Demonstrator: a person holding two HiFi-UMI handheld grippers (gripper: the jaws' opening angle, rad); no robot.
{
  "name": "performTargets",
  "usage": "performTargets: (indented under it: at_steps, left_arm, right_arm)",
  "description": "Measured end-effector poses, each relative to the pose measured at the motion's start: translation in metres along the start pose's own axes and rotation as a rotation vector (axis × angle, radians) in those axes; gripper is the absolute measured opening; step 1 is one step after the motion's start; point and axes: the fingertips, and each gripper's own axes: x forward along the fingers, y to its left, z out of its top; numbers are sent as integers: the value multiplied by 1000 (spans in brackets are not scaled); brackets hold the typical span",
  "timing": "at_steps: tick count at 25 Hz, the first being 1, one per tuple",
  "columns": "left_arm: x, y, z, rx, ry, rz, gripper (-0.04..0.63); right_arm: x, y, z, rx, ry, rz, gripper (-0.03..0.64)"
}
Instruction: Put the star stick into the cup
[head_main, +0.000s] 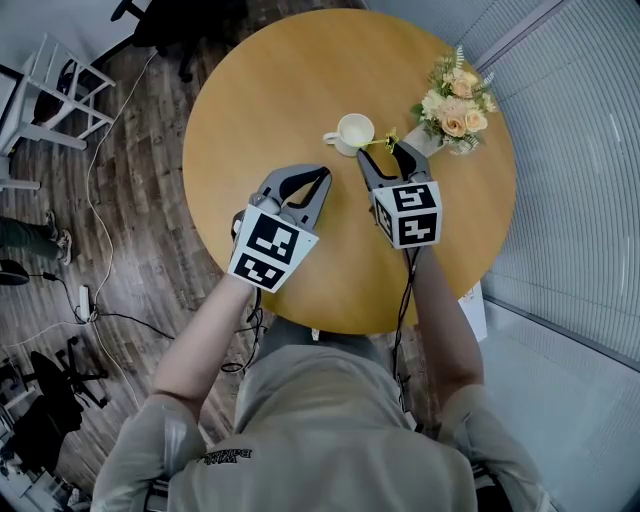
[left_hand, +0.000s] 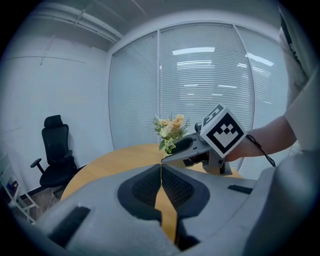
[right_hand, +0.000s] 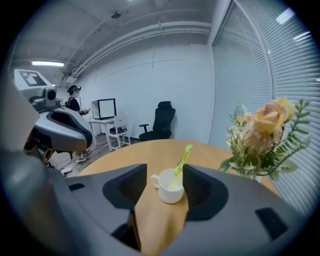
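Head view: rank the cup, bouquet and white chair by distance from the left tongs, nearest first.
1. cup: just ahead and to the right of the left tongs, on the table.
2. bouquet: near the table's right edge.
3. white chair: on the floor, well off to the left of the table.

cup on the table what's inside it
The star stick stands inside the cup, leaning out over its rim. Its lower end and the bottom of the cup are hidden by the cup's wall.
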Motion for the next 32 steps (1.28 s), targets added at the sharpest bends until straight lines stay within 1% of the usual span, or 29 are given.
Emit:
performTargets:
  at_steps: [4,7,12,18,24,29,32]
  left_arm:
    - [-1,-4,-5,-3,11,-2,23]
    - [0,-7,-9,-6,18,-5,23]
    - [1,-14,-9,-4,22,-8,23]
    - [-3,-15,4,10,4,7,23]
    - [-20,-17,38,39,-49,32,23]
    - [-42,-19,73,74,-108,55,23]
    - [-56,-23,90,95,-138,68,23]
  right_arm:
    - [4,0,-16,-15,71,4,222]
    - [5,-4,-26,-10,105,0,229]
    - [-2,-11,-27,5,89,-20,230]
    - [-24,-13,-7,19,10,-20,230]
    - [-66,-10,36,23,-99,-10,230]
    - [-113,4,80,19,-220,36,227]
    - [-144,15,102,12,-283,77,213]
